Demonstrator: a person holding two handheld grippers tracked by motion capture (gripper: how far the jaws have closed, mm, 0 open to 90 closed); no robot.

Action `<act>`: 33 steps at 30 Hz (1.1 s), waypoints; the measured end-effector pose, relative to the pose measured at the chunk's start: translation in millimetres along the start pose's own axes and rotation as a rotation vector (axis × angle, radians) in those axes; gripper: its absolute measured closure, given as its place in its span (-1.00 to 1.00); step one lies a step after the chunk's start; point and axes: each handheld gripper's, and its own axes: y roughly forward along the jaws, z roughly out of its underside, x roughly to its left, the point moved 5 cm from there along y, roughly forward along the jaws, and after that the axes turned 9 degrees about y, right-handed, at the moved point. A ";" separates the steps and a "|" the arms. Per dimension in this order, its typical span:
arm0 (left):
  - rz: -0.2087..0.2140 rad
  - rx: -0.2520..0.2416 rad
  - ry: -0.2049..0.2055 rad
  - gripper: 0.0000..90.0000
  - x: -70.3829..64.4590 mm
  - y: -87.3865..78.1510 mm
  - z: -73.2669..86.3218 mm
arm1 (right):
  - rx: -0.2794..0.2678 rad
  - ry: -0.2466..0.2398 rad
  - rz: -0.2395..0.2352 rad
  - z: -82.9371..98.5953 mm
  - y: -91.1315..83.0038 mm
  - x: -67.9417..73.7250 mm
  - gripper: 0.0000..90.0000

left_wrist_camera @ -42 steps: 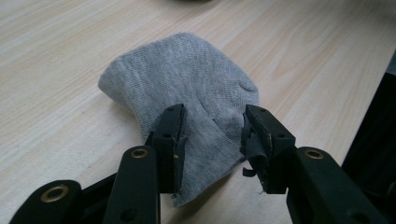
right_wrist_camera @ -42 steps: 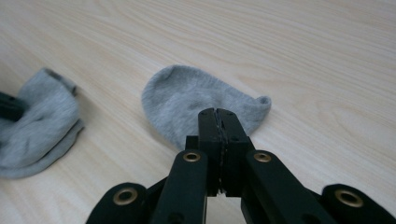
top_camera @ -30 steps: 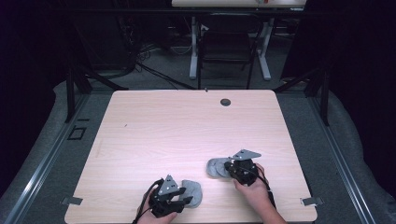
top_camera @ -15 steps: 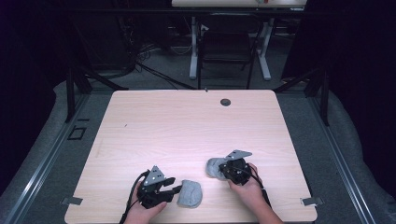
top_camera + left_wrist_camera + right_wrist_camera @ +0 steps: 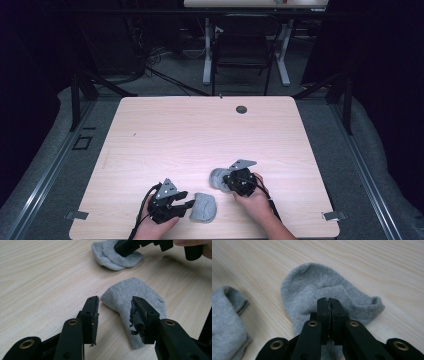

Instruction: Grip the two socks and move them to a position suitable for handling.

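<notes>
Two grey socks lay on the wooden bench, both near its front edge. Your right gripper sat over the farther sock, fingers pressed together and clamped on that sock's fabric. Your left gripper rested just left of the nearer sock, fingers spread apart, nothing between them; that sock lay flat just past the tips. The two socks were near each other but apart. A small dark hole sat near the bench's far edge.
</notes>
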 end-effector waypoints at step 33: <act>0.018 0.025 0.025 0.29 -8.0 7.1 2.4 | -0.006 -0.057 -0.076 -21.5 29.7 41.9 0.87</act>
